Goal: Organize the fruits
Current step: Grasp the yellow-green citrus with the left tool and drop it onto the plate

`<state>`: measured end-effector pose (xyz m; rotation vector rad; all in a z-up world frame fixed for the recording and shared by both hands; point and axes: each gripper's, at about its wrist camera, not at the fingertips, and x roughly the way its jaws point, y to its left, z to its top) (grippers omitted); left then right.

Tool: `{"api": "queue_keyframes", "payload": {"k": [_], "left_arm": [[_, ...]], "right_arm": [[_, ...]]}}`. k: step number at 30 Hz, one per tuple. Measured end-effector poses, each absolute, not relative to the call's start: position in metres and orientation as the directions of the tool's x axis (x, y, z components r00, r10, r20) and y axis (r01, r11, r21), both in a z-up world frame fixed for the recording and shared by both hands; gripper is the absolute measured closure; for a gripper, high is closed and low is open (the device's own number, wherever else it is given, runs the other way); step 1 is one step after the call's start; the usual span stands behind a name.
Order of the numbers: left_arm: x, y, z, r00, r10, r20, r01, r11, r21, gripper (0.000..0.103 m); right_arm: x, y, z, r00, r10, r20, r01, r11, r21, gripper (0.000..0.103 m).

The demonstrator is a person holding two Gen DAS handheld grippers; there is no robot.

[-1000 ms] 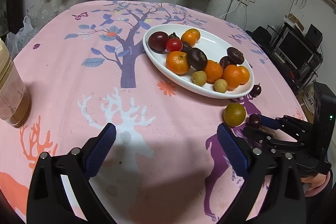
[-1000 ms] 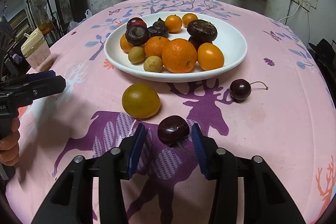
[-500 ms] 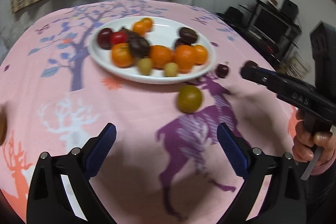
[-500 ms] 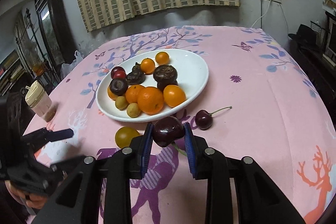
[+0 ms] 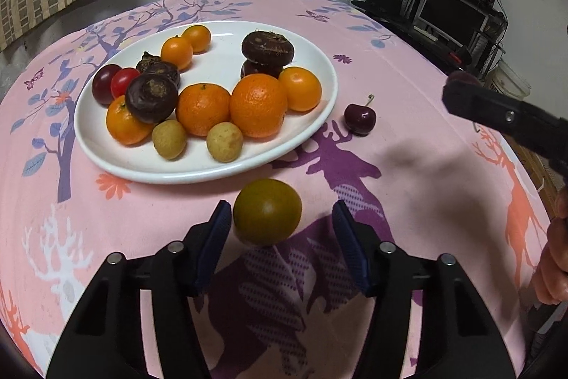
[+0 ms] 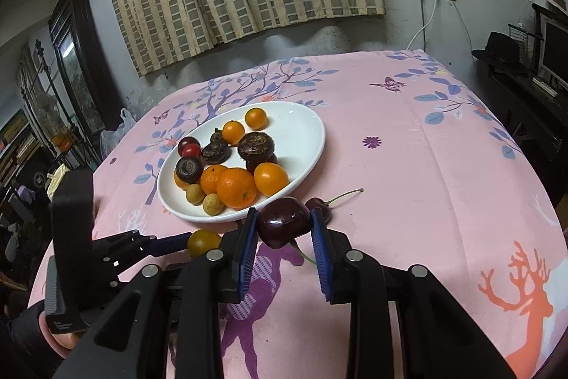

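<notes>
- Left wrist view: the left claw (image 5: 280, 238) points down at the pink tabletop (image 5: 408, 66), and its jaws are closing with a greenish-yellow round fruit (image 5: 267, 211) between them.
- The left blue pad (image 5: 213, 245) sits just beside that fruit, the right pad stands clear of it, and the fruit rests on the cloth, so the claw is not yet gripping.
- Just beyond the fruit lies a white oval plate (image 5: 312, 55) holding oranges, small tan fruits, dark brown flat fruits, a red tomato and a dark plum.
- A loose cherry (image 5: 359, 118) with a short stem lies on the tabletop just right of the plate's rim.
- The right claw (image 5: 461, 87) enters from the right edge, raised above the cloth, with something dark at its tip; a hand (image 5: 553, 258) shows below it.
- Right wrist view: the right claw (image 6: 284, 229) is clenched on a dark cherry (image 6: 283, 221), both blue pads pressing its sides, its stem hanging below.
- The held cherry is lifted off the cloth, in front of the plate's near rim (image 6: 213, 218).
- The second cherry (image 6: 321, 206) lies on the tabletop just behind the right pad, its stem pointing right.
- At the left, the left claw reaches the greenish-yellow fruit (image 6: 203, 242), which sits on the cloth near the plate.
</notes>
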<state>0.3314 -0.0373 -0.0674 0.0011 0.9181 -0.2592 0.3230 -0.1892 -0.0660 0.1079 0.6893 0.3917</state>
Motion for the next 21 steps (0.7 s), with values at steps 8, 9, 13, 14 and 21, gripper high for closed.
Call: {"api": "queue_keyframes", "payload": {"k": [8,9,13,14,21], "left_arm": [[0.337,-0.034,-0.074,0.577,-0.207,-0.790,0.211,0.972,-0.101,0.064],[0.336,-0.032,-0.074,0.575,-0.212,-0.790,0.211,0.972,-0.107,0.065],[0.319,-0.025,-0.066,0.563,-0.249,-0.788,0.229,0.963,-0.141,0.065],[0.315,-0.022,-0.062,0.565,-0.261,-0.783,0.238,0.960,-0.149,0.065],[0.325,0.009,0.003,0.687,-0.262,-0.678,0.240,0.962,-0.128,0.065]], "right_arm": [[0.322,-0.186,-0.068,0.691,0.389,-0.610,-0.327,0.920,0.217,0.073],[0.322,-0.184,-0.069,0.688,0.390,-0.613,-0.331,0.919,0.213,0.073],[0.318,-0.174,-0.074,0.666,0.401,-0.629,-0.362,0.911,0.198,0.073],[0.317,-0.170,-0.075,0.658,0.407,-0.633,-0.372,0.907,0.196,0.073],[0.323,-0.130,-0.041,0.663,0.491,-0.566,-0.479,0.859,0.184,0.073]]}}
